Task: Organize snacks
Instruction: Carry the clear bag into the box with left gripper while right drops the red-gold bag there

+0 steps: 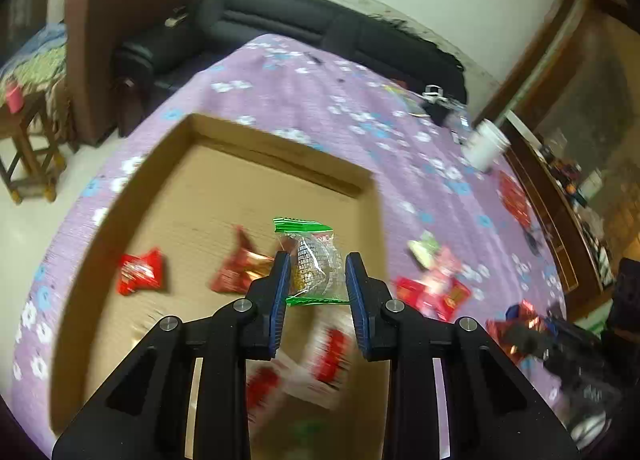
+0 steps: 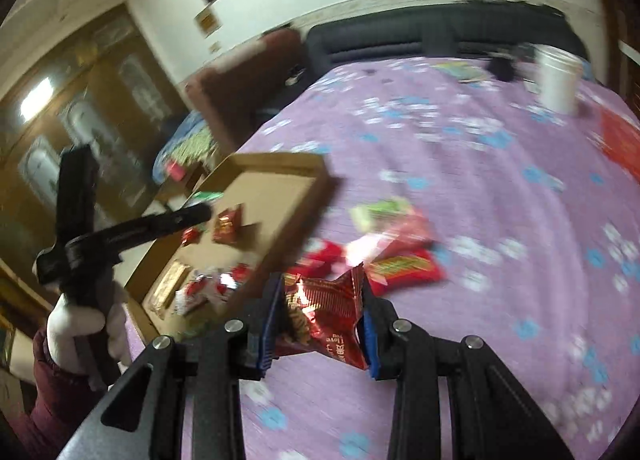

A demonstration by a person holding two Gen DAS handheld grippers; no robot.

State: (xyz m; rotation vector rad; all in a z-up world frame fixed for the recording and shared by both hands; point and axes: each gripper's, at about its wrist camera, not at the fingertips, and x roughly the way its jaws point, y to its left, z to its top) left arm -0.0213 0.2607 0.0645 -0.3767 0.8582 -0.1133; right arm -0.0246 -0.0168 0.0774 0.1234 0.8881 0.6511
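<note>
My left gripper [image 1: 316, 266] is shut on a clear snack packet with green ends [image 1: 316, 260] and holds it above a shallow cardboard box [image 1: 224, 187]. Red snack packets [image 1: 140, 272] lie inside the box. My right gripper [image 2: 322, 308] is shut on a red foil snack packet [image 2: 328, 316], held above the purple flowered cloth just right of the box [image 2: 280, 179]. A heap of red and green snack packets [image 2: 392, 248] lies on the cloth beyond it, and also shows in the left wrist view [image 1: 436, 280]. The left gripper [image 2: 192, 215] shows over the box.
A white plastic tub [image 1: 486, 143] stands at the table's far right, also in the right wrist view [image 2: 558, 75]. A dark sofa [image 1: 280, 23] and a brown chair [image 1: 104, 43] stand behind the table. A wooden stool [image 1: 28, 147] is at the left.
</note>
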